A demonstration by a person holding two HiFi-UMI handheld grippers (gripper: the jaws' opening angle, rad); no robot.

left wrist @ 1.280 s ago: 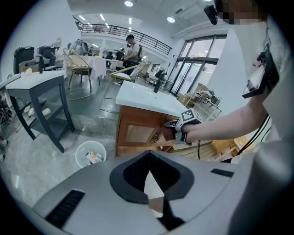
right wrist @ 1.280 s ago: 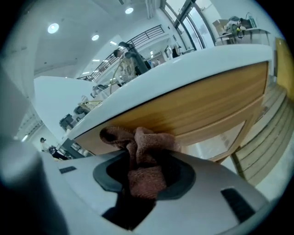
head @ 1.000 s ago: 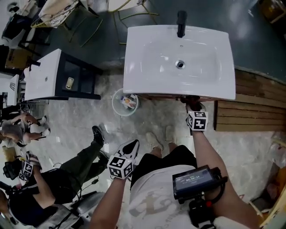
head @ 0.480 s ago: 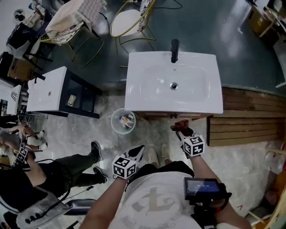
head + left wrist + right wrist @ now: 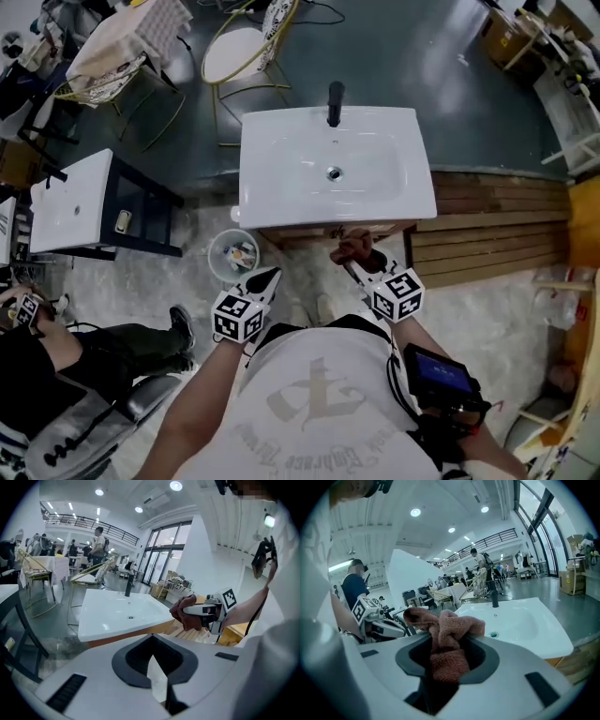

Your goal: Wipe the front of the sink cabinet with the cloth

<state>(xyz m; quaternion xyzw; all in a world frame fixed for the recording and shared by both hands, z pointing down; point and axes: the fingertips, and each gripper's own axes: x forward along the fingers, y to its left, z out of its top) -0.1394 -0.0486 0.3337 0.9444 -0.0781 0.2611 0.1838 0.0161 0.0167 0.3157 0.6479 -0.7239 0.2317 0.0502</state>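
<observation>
Below the front rim of the white sink, right of centre: right hand-held gripper, jaws closed onto a reddish-brown cloth. Right gripper view shows a wad of the terry fabric filling the gap between the jaws and bunching up in folds above them.

Cloth sits just beside the wood-toned front of the sink cabinet, near its right end. Contact with the cabinet face: cannot tell from any view. From the left gripper view the cloth appears level with the basin's front corner.

Left hand-held gripper hangs lower left of the sink, well apart from the cabinet, tip pointing up toward it. Its own view shows the jaws drawn together, nothing between them.

Black faucet stands at the back of the basin, drain at the centre.

Surroundings:
- Small round waste bin on the floor, just beside the cabinet's left front corner, scraps inside.
- Wooden slat platform running off to the right of the cabinet.
- Second sink unit, white top on dark frame, well to the left.
- Yellow-framed chair behind the sink.
- Seated person in dark clothes at lower left.
</observation>
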